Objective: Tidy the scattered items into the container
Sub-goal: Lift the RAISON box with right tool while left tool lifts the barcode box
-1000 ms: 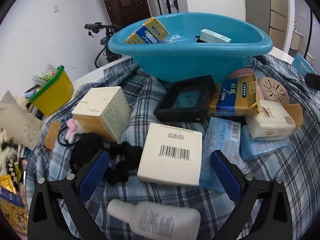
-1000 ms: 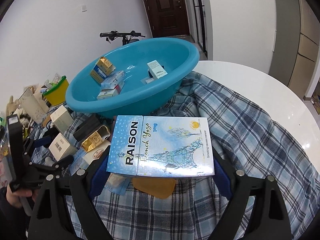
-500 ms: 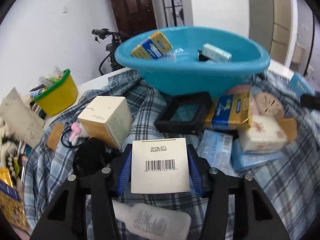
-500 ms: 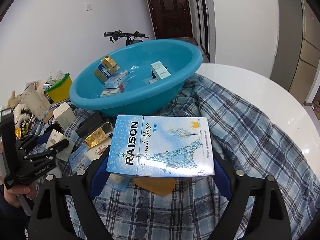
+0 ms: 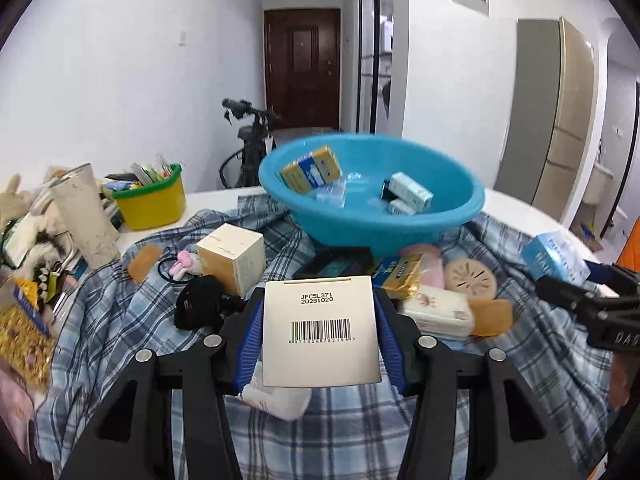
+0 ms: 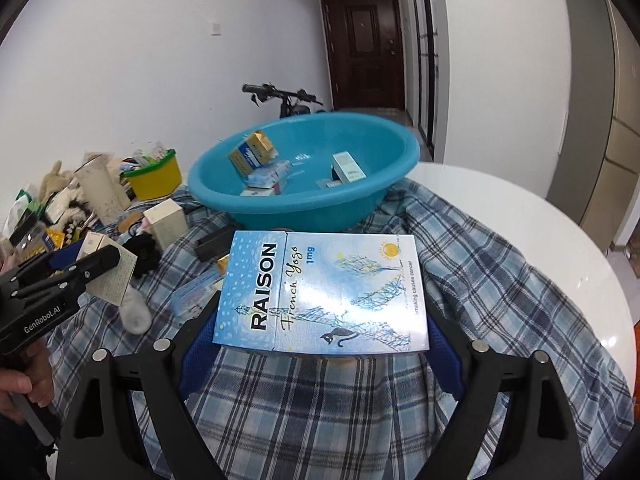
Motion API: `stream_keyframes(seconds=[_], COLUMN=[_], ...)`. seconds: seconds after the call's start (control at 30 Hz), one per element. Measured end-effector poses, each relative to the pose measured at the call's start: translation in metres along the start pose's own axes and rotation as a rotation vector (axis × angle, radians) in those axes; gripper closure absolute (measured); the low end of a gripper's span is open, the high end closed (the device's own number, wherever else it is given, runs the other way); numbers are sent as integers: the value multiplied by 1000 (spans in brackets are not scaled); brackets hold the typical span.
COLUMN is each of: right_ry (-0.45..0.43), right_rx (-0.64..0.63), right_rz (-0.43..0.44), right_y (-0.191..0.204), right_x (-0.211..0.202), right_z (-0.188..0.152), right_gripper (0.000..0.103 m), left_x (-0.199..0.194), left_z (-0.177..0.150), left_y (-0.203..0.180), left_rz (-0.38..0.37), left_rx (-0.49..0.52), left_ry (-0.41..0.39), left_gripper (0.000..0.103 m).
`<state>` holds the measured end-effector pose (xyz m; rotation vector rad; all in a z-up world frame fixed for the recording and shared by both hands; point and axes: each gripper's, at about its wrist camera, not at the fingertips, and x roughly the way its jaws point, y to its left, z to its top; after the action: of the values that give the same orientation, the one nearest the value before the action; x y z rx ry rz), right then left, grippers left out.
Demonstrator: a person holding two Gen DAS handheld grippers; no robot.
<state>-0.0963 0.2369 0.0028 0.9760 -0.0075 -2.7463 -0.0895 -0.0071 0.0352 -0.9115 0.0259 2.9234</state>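
My left hand-held gripper (image 5: 320, 336) is clamped on a white barcoded box (image 5: 320, 330), its blue pads (image 5: 249, 342) pressing both side faces, the box lifted clear of the plaid cloth (image 5: 120, 320). My right hand-held gripper (image 6: 322, 320) is clamped on a blue RAISON carton (image 6: 322, 290), held flat and gripped at its two short ends.

I take the blue basin (image 5: 372, 224) as my landmark. It sits on the plaid cloth on the white tabletop (image 6: 520, 216), beyond both held boxes. Inside it lie a yellow-and-blue pack (image 5: 311, 168) leaning on the wall at the left, and a pale green box (image 5: 410, 190) toward the right, with a few smaller packets I cannot make out clearly.

In front of the basin, touching its base, is a black frame (image 5: 336, 264). Left of that stands a cream cube box (image 5: 232, 256), with a pink hair tie (image 5: 182, 262) and a black fluffy item (image 5: 200, 306) beside it. Right of the frame lie a gold-and-blue pouch (image 5: 398, 274), a round beige disc (image 5: 470, 280) and a white soap-like packet (image 5: 438, 312). Below the barcoded box a white bottle (image 5: 280, 400) lies on the cloth.

Far left of the basin stands a yellow bin (image 5: 150, 204). Behind the basin is a bicycle (image 5: 250, 136).
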Motion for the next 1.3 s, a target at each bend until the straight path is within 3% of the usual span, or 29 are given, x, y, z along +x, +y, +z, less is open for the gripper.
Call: stream_keyframes(seconds=[0.3, 0.6, 1.03, 1.3], right_ry=[-59, -52, -105, -192], right_rx=[-66, -63, -55, -64], right_rz=[-32, -26, -22, -31], right_y=[15, 17, 18, 19], right_x=[-34, -44, -58, -81], right_z=[-23, -35, -25, -1], right_gripper=[16, 16, 16, 16], left_x=[-32, -42, -54, -71], left_z=[-20, -35, -21, 4], left_y=[-15, -23, -27, -30], left_rz=[11, 11, 16, 46], left_rx=[-36, -31, -7, 18], left_ry=[-40, -21, -50, -133], left_gripper=[49, 49, 49, 49])
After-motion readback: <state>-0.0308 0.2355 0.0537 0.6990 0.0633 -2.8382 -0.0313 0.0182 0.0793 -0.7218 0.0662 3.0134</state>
